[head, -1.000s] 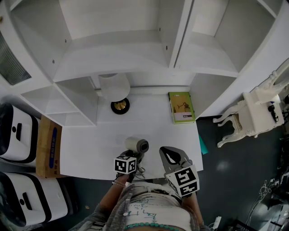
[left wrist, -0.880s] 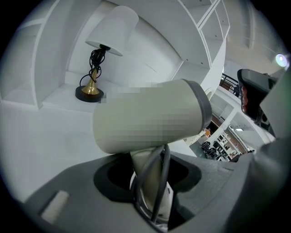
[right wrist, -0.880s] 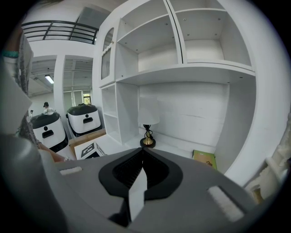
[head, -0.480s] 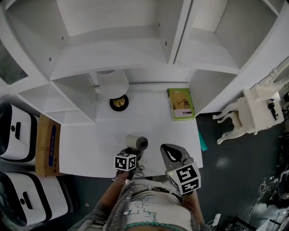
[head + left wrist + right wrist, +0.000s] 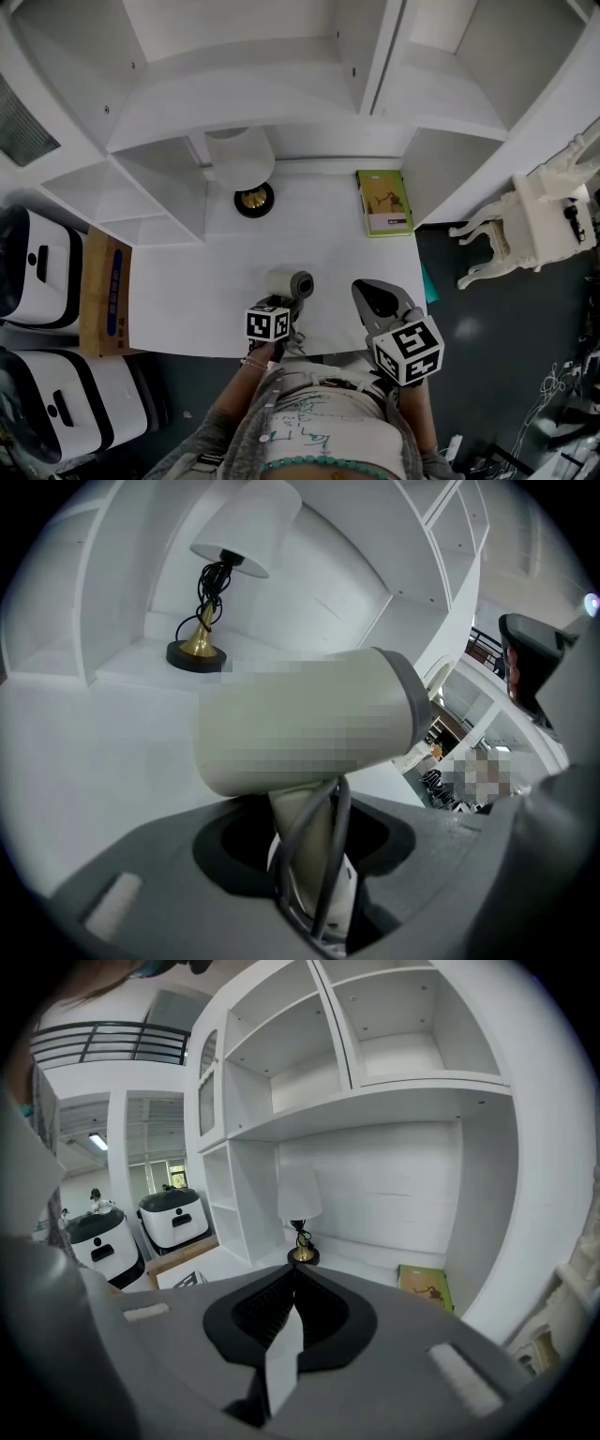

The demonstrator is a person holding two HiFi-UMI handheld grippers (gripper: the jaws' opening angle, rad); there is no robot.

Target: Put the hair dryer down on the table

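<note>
The cream hair dryer (image 5: 289, 283) is near the front edge of the white table (image 5: 187, 291), its grey-rimmed barrel (image 5: 309, 724) pointing right. My left gripper (image 5: 311, 860) is shut on the dryer's handle (image 5: 302, 832), with the grey cord pinched alongside it. Its marker cube (image 5: 268, 323) shows just below the dryer in the head view. I cannot tell whether the dryer touches the table. My right gripper (image 5: 377, 302) hovers over the table's front right corner, to the right of the dryer. Its jaws are shut with nothing between them (image 5: 294, 1274).
A white-shaded lamp (image 5: 242, 159) with a brass base (image 5: 253, 200) stands at the back of the table, and a green book (image 5: 384, 202) lies at the back right. White shelving surrounds the table. A cardboard box (image 5: 106, 292) and white appliances (image 5: 28, 262) are at the left, a white chair (image 5: 525, 225) at the right.
The head view has shifted a little. The dryer and left gripper keep their place over the table; the right gripper has drifted slightly to the right.
</note>
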